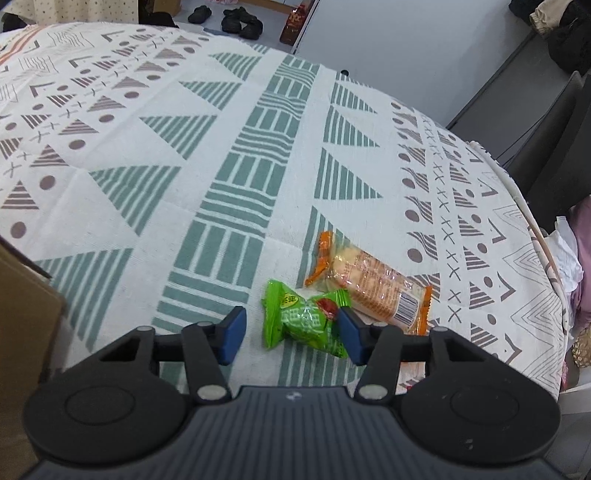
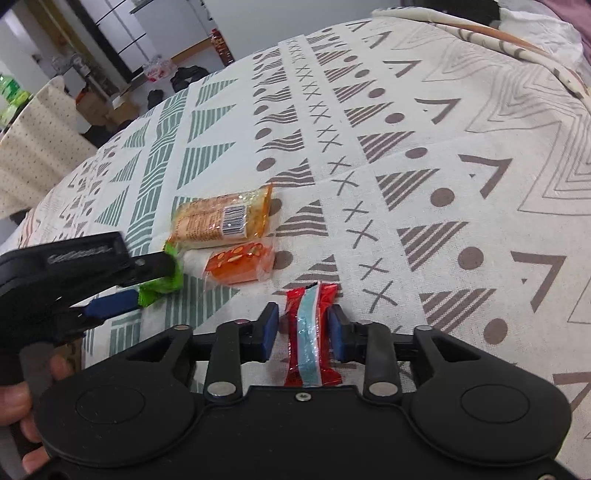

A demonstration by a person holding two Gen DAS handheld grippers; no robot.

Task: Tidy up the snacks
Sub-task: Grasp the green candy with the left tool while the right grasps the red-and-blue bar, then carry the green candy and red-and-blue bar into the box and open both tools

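A green snack packet lies on the patterned tablecloth between the blue pads of my open left gripper, close to the right pad. Just beyond it rests an orange cracker packet. In the right wrist view, the left gripper straddles the green packet, beside the cracker packet and a small orange packet. My right gripper is open around a red and blue packet lying flat on the cloth, pads close to its sides.
A cardboard box stands at the left edge of the table. The table's right edge drops off to piled clothes. Shoes lie on the floor beyond. A hand holds the left gripper's handle.
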